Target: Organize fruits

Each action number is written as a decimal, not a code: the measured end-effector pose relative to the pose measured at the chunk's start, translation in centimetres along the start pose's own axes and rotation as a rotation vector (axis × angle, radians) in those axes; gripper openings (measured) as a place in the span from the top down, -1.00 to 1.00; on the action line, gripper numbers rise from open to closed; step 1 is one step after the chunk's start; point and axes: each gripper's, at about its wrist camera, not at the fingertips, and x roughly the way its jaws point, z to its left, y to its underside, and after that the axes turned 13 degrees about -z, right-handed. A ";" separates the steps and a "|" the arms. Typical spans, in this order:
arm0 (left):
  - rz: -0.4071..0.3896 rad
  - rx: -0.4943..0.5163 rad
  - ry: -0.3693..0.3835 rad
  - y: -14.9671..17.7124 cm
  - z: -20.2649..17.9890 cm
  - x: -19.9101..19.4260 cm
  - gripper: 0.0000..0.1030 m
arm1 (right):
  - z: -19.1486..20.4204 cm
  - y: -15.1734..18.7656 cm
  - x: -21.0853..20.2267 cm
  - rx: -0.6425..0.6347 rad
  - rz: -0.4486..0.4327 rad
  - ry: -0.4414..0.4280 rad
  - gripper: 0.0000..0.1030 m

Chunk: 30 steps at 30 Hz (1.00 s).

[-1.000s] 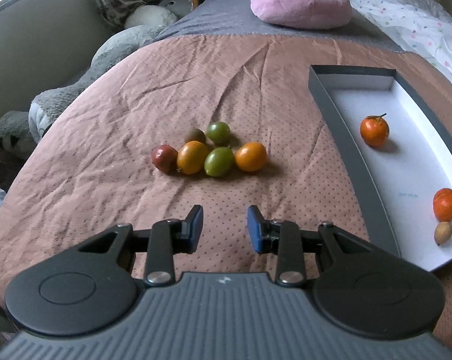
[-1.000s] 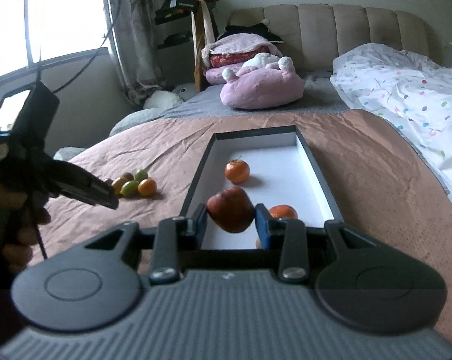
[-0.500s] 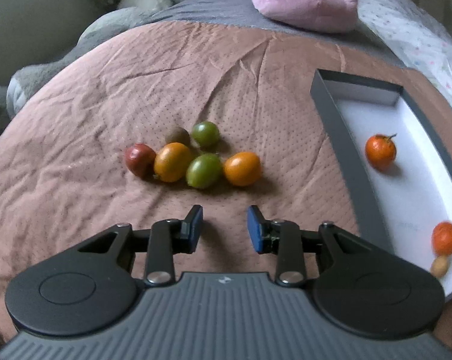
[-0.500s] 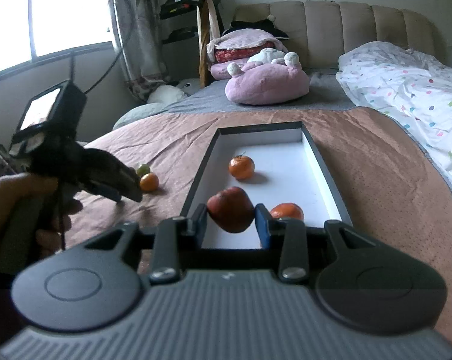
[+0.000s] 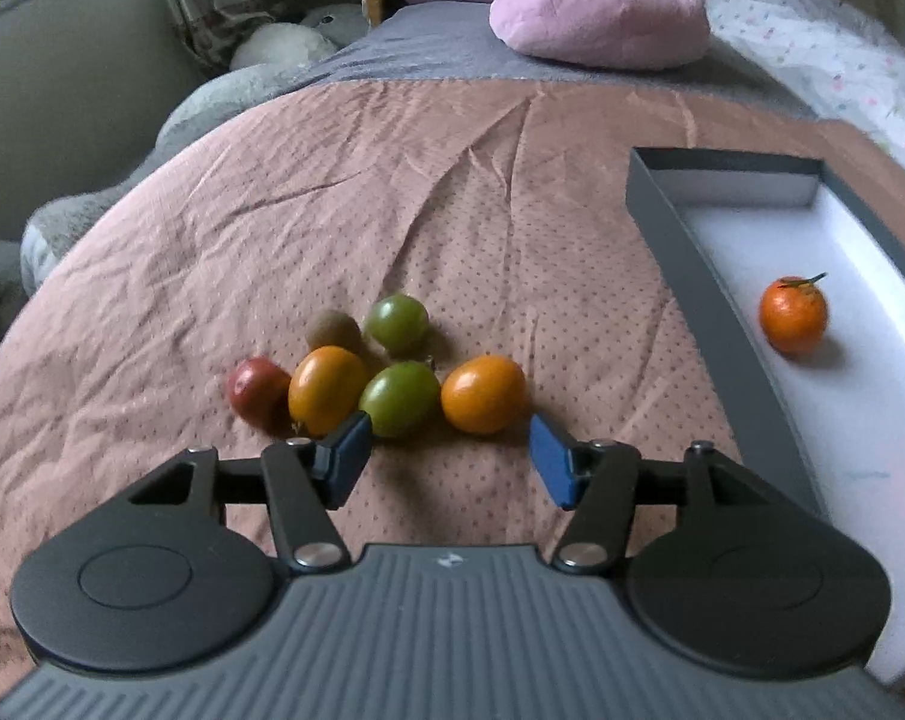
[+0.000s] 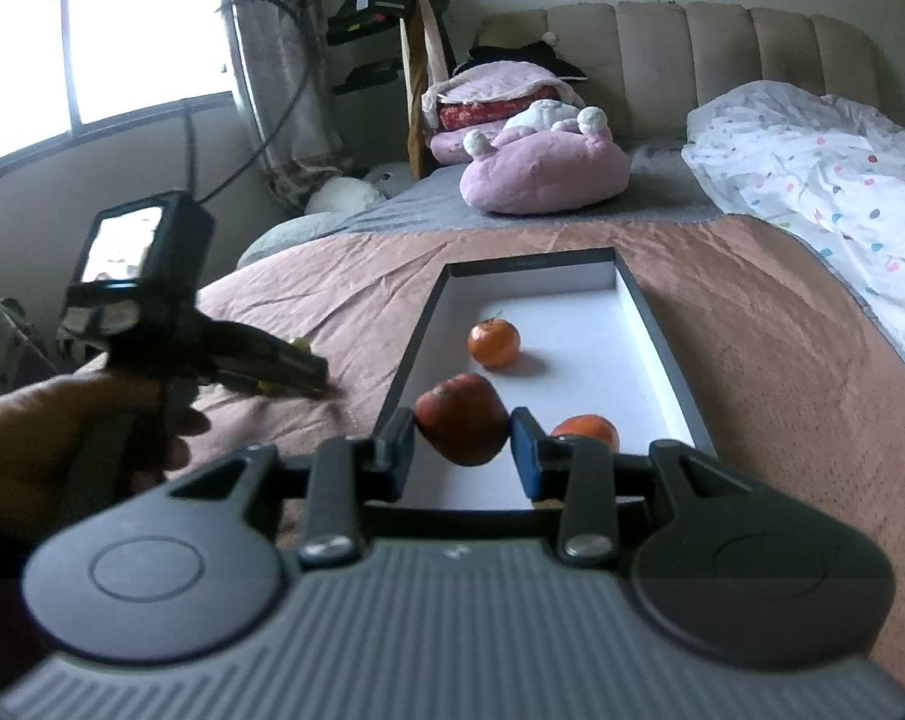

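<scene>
Resting on the pink dotted bedspread (image 5: 452, 198), six small fruits (image 5: 392, 378) huddle together: two green, two orange-yellow, one dark red, one brown and fuzzy. The left tool (image 5: 449, 456) hovers just short of them, its jaws opening with nothing between; a second ago they stood narrower and farther from the pile. The left wrist view alone shows the whole cluster, which the right view mostly hides behind the left tool and the hand (image 6: 44, 456). The right tool (image 6: 461, 450) stays clamped on a dull red fruit (image 6: 461, 426) over the grey, white-floored tray (image 6: 662, 354), where two mandarins (image 6: 493, 344) lie.
</scene>
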 end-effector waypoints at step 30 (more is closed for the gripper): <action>-0.021 0.004 -0.006 -0.5 3.1 0.9 0.03 | 0.4 0.5 0.7 -0.024 0.031 -0.005 0.27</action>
